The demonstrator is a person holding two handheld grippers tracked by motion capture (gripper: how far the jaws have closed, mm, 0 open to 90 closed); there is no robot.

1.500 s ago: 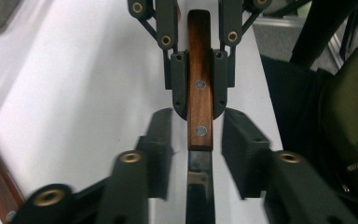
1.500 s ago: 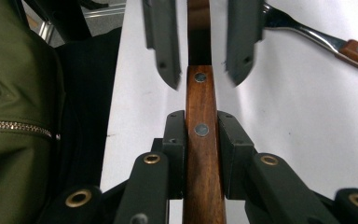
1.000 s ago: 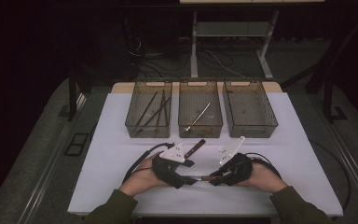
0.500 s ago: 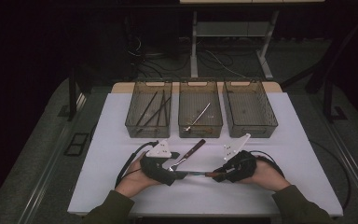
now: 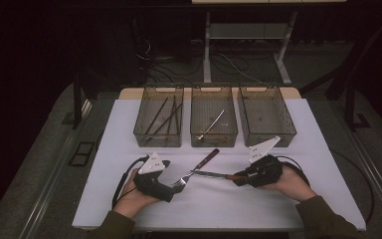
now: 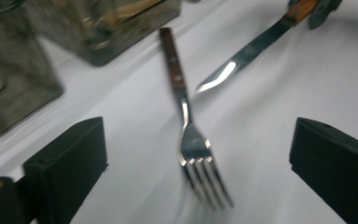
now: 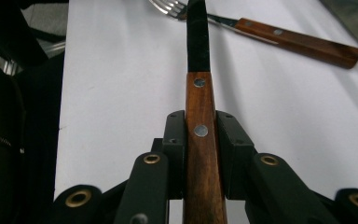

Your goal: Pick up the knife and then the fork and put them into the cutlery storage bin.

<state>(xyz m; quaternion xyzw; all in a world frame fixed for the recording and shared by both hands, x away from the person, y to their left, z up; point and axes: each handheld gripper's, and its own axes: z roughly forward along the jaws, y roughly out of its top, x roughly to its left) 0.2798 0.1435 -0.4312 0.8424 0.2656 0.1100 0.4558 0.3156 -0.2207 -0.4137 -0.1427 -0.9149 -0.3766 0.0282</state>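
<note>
Wooden handle of the knife (image 7: 204, 154) clamped in the right gripper (image 5: 242, 178), butt cut off below. Blurred fork (image 6: 189, 140) flat on the white table (image 5: 288, 129), tines between the left gripper's (image 5: 173, 188) just-widened jaws, untouched. Behind the fork, three bins (image 5: 214, 137); contents indistinct.

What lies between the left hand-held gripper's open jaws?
The fork, lying on the white table, untouched by the left hand-held gripper, in the left gripper view.

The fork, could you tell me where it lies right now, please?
In the high view the fork lies on the white table, in front of the middle bin, between the open left claw and the knife.
</note>
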